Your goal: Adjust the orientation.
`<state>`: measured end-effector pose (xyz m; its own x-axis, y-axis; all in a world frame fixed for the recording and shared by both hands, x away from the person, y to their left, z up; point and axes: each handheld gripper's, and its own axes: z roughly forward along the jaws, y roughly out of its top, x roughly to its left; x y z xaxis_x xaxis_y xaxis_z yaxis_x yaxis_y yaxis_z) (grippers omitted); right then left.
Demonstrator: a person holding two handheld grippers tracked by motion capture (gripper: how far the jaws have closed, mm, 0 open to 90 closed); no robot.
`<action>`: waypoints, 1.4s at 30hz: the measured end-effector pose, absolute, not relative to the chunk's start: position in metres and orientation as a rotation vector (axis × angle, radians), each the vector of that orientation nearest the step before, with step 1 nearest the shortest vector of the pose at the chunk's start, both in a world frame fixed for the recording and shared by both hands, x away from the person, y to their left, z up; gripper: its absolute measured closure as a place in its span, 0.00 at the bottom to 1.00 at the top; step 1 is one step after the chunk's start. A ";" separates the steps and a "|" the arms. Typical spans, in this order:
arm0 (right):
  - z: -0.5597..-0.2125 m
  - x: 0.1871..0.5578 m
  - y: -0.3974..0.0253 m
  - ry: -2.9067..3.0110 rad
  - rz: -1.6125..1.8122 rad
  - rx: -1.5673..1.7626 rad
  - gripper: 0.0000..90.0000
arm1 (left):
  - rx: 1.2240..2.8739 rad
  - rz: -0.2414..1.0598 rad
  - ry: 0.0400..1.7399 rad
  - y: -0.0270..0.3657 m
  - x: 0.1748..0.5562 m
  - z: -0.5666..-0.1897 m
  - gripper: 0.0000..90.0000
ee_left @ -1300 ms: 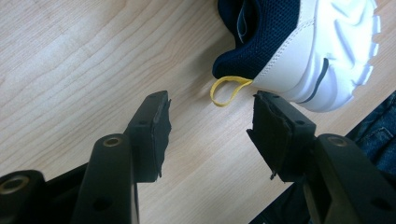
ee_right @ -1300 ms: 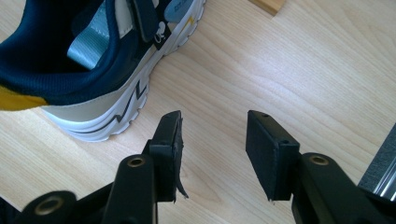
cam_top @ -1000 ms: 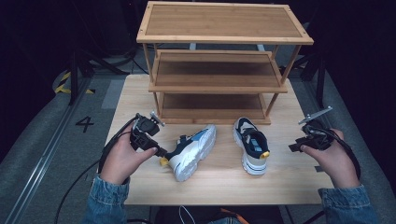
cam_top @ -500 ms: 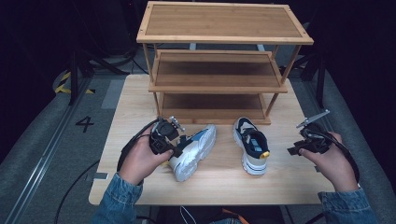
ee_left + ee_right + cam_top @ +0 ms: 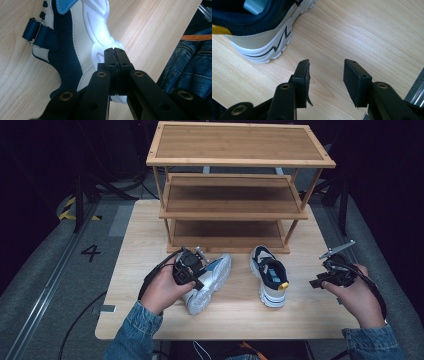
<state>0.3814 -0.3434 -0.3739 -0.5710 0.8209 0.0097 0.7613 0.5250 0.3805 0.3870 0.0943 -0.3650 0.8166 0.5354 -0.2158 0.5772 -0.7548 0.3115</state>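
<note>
Shoes sit side by side on the desk (image 5: 145, 240), in front of a three-tier wooden rack (image 5: 235, 185) that stands at the far half of it. The left shoe (image 5: 212, 280) lies tipped on its side, its white chunky sole turned toward the right, toe pointing away toward the rack. The right shoe (image 5: 270, 275) stands upright on its sole, dark opening facing up, a yellow tab at the heel nearest the person.

The left tool (image 5: 192, 272) is over the heel end of the left shoe, held by the left hand (image 5: 162, 292), a denim sleeve behind it. In the left gripper view the left tool (image 5: 115, 53) has its jaws pressed together with no gap; their tips lie against the white sole (image 5: 97, 32) of the shoe, but nothing can be seen between them. The navy mesh side and a strap with a metal ring lie to the left of the jaws in that view, and denim shows past the desk edge.

The right tool (image 5: 330, 275) is held by the right hand (image 5: 357, 297) near the desk's right edge, well apart from the right shoe. In the right gripper view the right tool (image 5: 326, 75) has its jaws wide, bare wood between them; the heel of the right shoe (image 5: 262, 27) lies beyond the left jaw, not touching it.
</note>
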 end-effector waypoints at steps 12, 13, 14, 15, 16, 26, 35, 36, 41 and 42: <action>-0.374 0.384 -0.338 2.597 0.520 1.336 0.63 | 2.679 -0.089 0.834 0.084 0.379 -0.366 1.00; -0.374 0.385 -0.337 2.607 0.520 1.331 0.63 | 2.679 -0.091 0.826 0.084 0.379 -0.366 1.00; -0.375 0.385 -0.336 2.612 0.519 1.328 0.63 | 2.671 -0.092 0.818 0.083 0.378 -0.366 1.00; -0.375 0.385 -0.336 2.615 0.515 1.325 0.63 | 2.665 -0.100 0.810 0.082 0.377 -0.366 0.99; -0.375 0.386 -0.336 2.616 0.514 1.322 0.63 | 2.668 -0.109 0.777 0.080 0.375 -0.366 0.99; -0.374 0.385 -0.336 2.612 0.519 1.323 0.62 | 2.709 -0.191 0.612 0.046 0.361 -0.371 0.95; -0.375 0.385 -0.335 2.617 0.511 1.324 0.62 | 2.717 -0.260 0.571 0.033 0.359 -0.379 0.92; -0.375 0.385 -0.335 2.617 0.511 1.322 0.62 | 2.723 -0.265 0.565 0.031 0.358 -0.380 0.92; -0.375 0.385 -0.334 2.620 0.510 1.315 0.62 | 2.757 -0.270 0.527 0.019 0.349 -0.382 0.86; -0.375 0.385 -0.334 2.620 0.509 1.314 0.62 | 2.761 -0.264 0.523 0.018 0.346 -0.380 0.84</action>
<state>0.3847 -0.3336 -0.3745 -0.5985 0.8011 0.0039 0.7442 0.5541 0.3729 0.3463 0.0176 -0.3800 0.9160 0.3239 -0.2366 0.3826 -0.8826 0.2730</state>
